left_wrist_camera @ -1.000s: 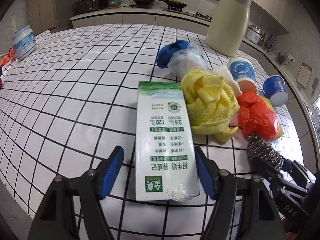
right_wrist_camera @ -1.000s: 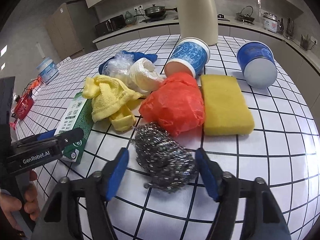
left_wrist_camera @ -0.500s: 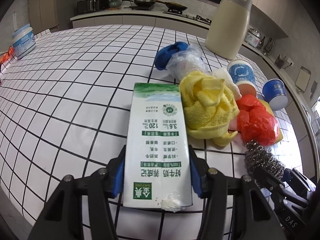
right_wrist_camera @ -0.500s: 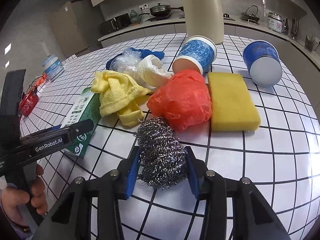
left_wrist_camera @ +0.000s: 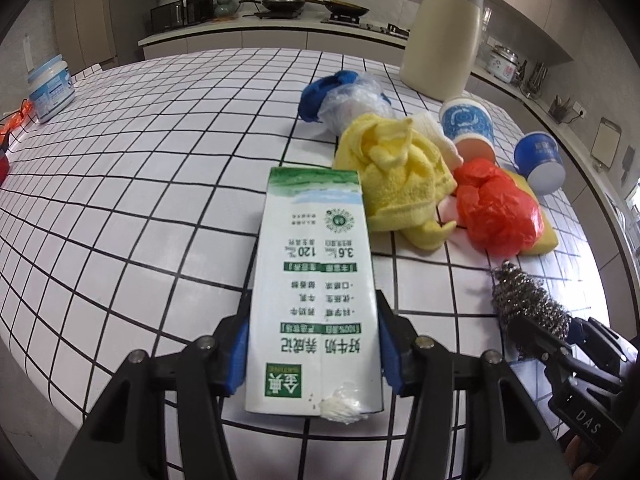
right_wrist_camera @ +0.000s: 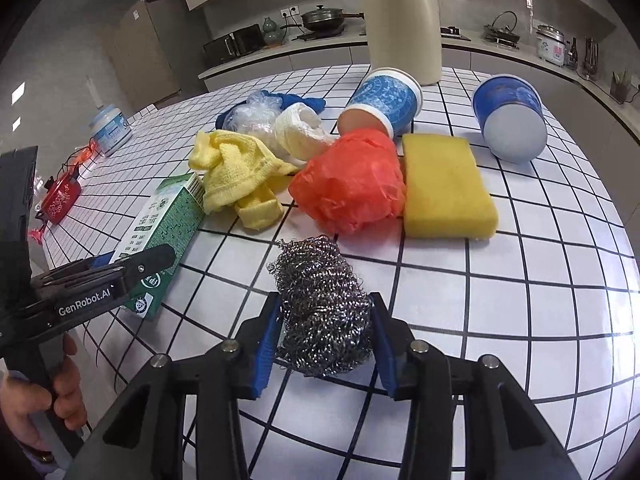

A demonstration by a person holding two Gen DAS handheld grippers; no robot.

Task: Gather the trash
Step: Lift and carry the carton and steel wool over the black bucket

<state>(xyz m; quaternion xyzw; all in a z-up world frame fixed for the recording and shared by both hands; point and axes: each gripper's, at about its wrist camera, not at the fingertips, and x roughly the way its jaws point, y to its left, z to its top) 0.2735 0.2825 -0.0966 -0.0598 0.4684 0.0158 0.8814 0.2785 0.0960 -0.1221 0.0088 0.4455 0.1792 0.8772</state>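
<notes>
Left gripper (left_wrist_camera: 313,346): blue-padded fingers (left_wrist_camera: 237,354) clamp both long sides of the green-and-white milk carton (left_wrist_camera: 314,292), which runs straight ahead from between them over the white black-gridded worktop (left_wrist_camera: 140,184). Whether the carton is lifted or resting cannot be told.

Just beyond the carton's far right corner, a crumpled yellow cloth (left_wrist_camera: 394,174) touches it. Right of the cloth, a scrunched red plastic bag (left_wrist_camera: 498,216).

Right gripper (right_wrist_camera: 325,332): fingers (right_wrist_camera: 266,344) squeeze a ball of silver steel wool (right_wrist_camera: 322,306) at its near half. Ahead of these fingers sit the red bag (right_wrist_camera: 352,184) and, against its right side, a yellow rectangular sponge (right_wrist_camera: 444,188). Two blue paper cups (right_wrist_camera: 382,102) lie tipped farther ahead.
</notes>
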